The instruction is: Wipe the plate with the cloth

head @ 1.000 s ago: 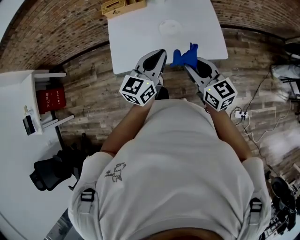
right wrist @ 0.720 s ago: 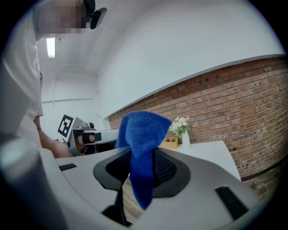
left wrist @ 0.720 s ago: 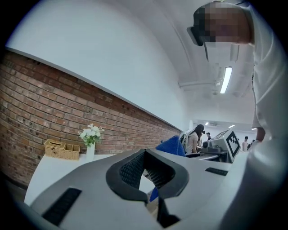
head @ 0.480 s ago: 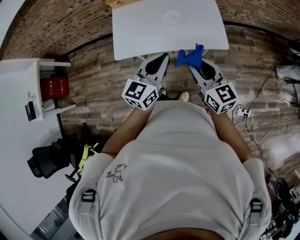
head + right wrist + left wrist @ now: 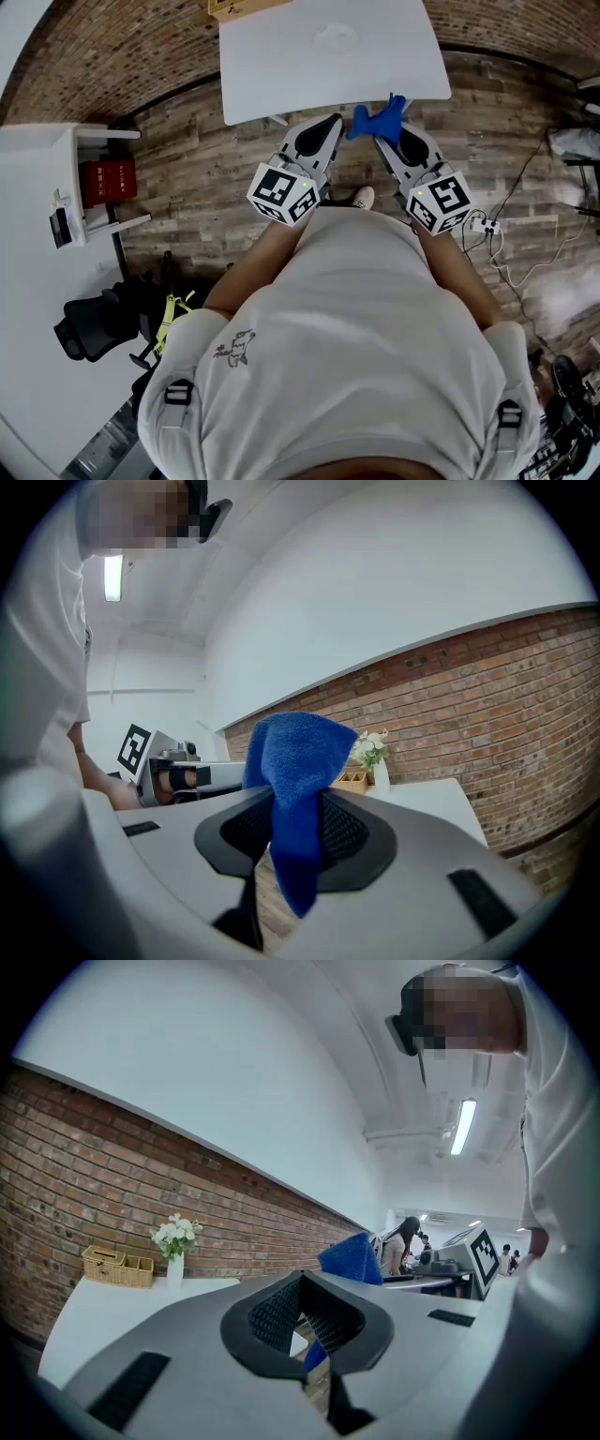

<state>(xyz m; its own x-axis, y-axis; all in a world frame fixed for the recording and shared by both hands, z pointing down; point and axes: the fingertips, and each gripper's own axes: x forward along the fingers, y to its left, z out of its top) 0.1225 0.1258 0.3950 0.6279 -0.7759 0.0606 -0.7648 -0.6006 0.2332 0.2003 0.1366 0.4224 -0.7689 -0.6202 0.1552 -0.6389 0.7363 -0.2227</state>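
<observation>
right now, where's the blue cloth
The blue cloth is pinched in the right gripper, upper middle of the head view, at the near edge of the white table, just right of the left gripper.

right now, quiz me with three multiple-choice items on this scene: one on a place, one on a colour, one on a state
1. Where is the pale round plate?
A. on the white rectangular table
B. in a sink
C. between a gripper's jaws

2. What colour is the soft terry cloth?
A. red
B. green
C. blue

3. How is the right gripper?
A. open and empty
B. shut on the terry cloth
C. lying on the table

Answers:
1 A, the head view shows it on the tabletop.
2 C, both gripper views show it blue.
3 B, its jaws pinch the cloth, which sticks out above and below them.
</observation>
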